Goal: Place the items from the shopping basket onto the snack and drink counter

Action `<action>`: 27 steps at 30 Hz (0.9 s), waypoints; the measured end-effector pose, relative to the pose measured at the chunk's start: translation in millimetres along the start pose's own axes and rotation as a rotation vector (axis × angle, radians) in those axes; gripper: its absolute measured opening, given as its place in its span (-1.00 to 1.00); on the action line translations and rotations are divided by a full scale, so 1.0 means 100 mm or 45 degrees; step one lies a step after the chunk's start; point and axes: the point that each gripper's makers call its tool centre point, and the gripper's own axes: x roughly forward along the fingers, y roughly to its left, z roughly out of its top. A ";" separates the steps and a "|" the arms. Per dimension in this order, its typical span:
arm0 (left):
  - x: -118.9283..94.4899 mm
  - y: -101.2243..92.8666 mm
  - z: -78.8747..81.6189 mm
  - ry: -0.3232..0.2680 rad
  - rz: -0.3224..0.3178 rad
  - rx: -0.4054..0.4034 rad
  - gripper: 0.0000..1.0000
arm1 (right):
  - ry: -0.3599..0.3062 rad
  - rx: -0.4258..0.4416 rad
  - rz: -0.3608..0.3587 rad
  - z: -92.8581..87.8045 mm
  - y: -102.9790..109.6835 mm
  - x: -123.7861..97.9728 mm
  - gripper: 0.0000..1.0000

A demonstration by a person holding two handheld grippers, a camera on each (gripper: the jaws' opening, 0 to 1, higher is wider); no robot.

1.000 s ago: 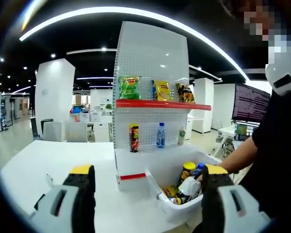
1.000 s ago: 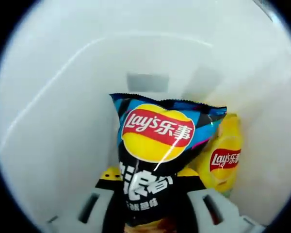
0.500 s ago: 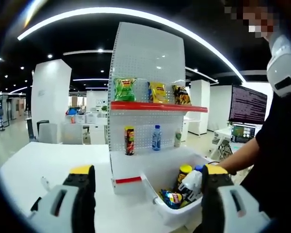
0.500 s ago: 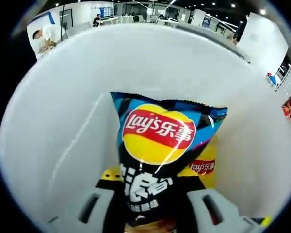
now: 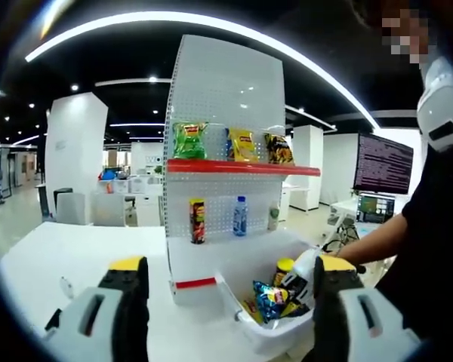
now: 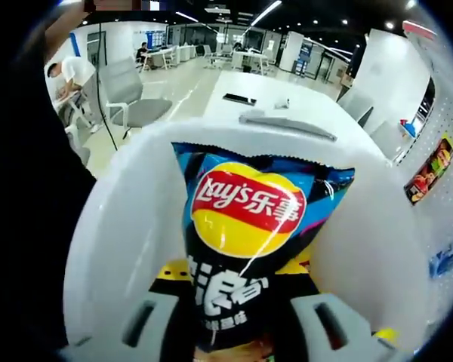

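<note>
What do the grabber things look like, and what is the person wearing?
The left gripper has two chunky light grey jaws with a slot cut in each, black inner faces and yellow caps on the tips. The right gripper has the same light grey slotted jaws with yellow and black near the tips. The person wears a black short sleeve top.

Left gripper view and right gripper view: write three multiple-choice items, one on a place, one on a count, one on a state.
1. Where is the water bottle?
A. in the basket
B. on the lower shelf
C. on the red shelf

2. How many bags stand on the red shelf?
A. three
B. one
C. five

3. What is the right claw doing?
A. open
B. shut on a can
C. shut on the chip bag

Key: 1 B, it stands under the red shelf; 2 A, green, yellow, dark; 3 C, the bag sits between its jaws.
</note>
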 end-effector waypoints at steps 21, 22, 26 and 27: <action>0.11 -0.02 0.03 0.001 -0.021 0.000 0.79 | -0.193 0.000 -0.015 0.60 -0.26 -0.80 -0.34; 0.12 -0.02 0.03 0.001 -0.022 0.000 0.79 | -0.199 -0.001 -0.022 0.61 -0.28 -0.82 -0.34; 0.14 -0.04 0.03 0.005 -0.030 0.003 0.79 | -0.234 0.006 -0.029 0.70 -0.30 -0.93 -0.34; 0.15 -0.04 0.03 0.006 -0.031 0.003 0.79 | -0.244 0.008 -0.029 0.72 -0.30 -0.96 -0.34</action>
